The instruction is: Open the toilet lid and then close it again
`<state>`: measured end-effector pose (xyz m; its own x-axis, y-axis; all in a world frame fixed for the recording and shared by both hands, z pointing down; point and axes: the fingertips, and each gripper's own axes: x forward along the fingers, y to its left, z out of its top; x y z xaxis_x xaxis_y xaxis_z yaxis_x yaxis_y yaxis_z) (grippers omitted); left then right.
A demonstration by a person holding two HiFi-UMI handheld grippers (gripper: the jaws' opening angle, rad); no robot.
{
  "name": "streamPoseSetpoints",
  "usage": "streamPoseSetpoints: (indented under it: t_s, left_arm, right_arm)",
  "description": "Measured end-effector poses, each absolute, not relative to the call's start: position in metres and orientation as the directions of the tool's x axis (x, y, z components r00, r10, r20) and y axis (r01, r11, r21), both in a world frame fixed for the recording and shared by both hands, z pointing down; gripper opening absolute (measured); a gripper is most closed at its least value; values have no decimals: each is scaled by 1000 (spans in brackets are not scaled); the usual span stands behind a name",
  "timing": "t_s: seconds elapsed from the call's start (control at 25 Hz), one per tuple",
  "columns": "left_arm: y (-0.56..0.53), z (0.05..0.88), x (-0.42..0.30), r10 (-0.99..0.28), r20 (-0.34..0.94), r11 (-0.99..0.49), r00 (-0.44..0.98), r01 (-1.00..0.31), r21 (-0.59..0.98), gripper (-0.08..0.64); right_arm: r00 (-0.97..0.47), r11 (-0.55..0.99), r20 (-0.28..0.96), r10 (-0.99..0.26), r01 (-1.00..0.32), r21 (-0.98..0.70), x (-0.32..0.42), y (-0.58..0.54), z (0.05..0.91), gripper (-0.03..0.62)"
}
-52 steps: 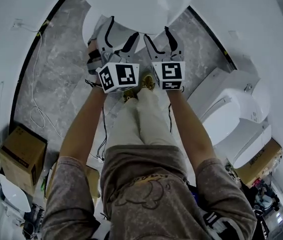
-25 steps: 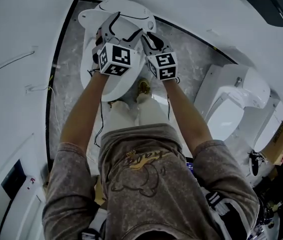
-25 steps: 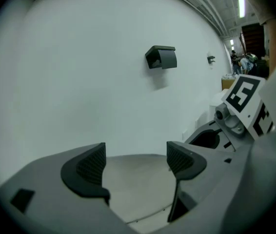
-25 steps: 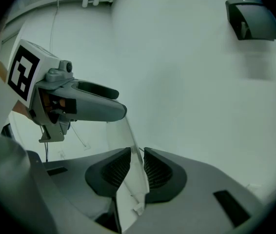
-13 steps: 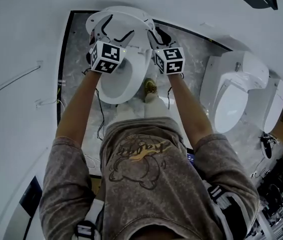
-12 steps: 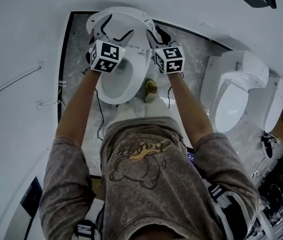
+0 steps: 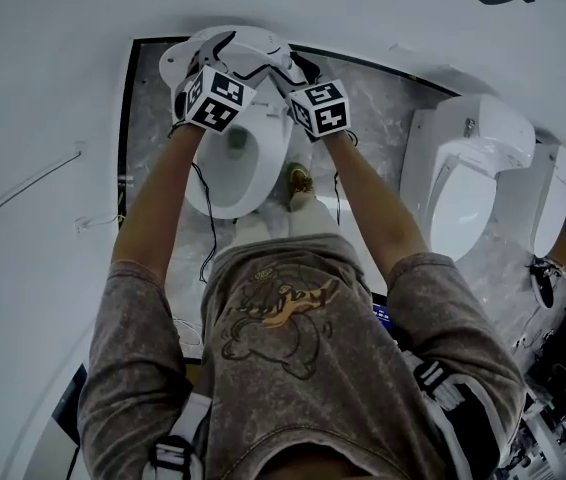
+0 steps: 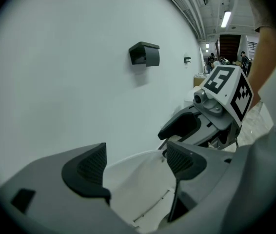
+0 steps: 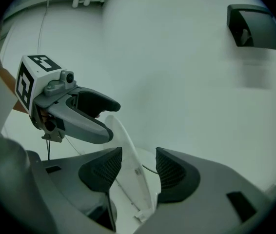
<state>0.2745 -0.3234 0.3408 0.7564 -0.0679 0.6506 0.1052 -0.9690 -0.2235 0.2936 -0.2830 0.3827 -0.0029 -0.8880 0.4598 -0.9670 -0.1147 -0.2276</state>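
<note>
Toilet lid (image 7: 253,36), white plastic and oval, stands upright against the pale wall above the open white ceramic bowl (image 7: 225,173), on the grey marbled floor (image 7: 153,118). Left gripper (image 8: 135,162): jaws spread, the lid's broad face between the ribbed black pads (image 8: 90,165), no clamping observed. Right gripper (image 9: 135,169): jaws apart, the lid's thin edge (image 9: 128,155) standing between them, nearer the left pad. In the head view both grippers sit side by side at the lid's upper part. A black wall-mounted box (image 8: 145,54) is fixed higher up. Two further white toilets (image 7: 468,183) stand to the right.
</note>
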Motion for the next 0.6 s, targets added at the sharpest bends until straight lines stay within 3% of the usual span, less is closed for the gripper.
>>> streamPoseSetpoints:
  t_s: [0.32, 0.6]
  left_arm:
    - [-316, 368, 290, -84, 693, -953, 716, 146, -266, 388]
    - [-312, 366, 286, -98, 702, -972, 706, 83, -220, 388]
  right_arm:
    - [-143, -9, 436, -888, -945, -327, 288, -288, 413, 219]
    - [-236, 70, 397, -887, -919, -389, 273, -281, 418, 218]
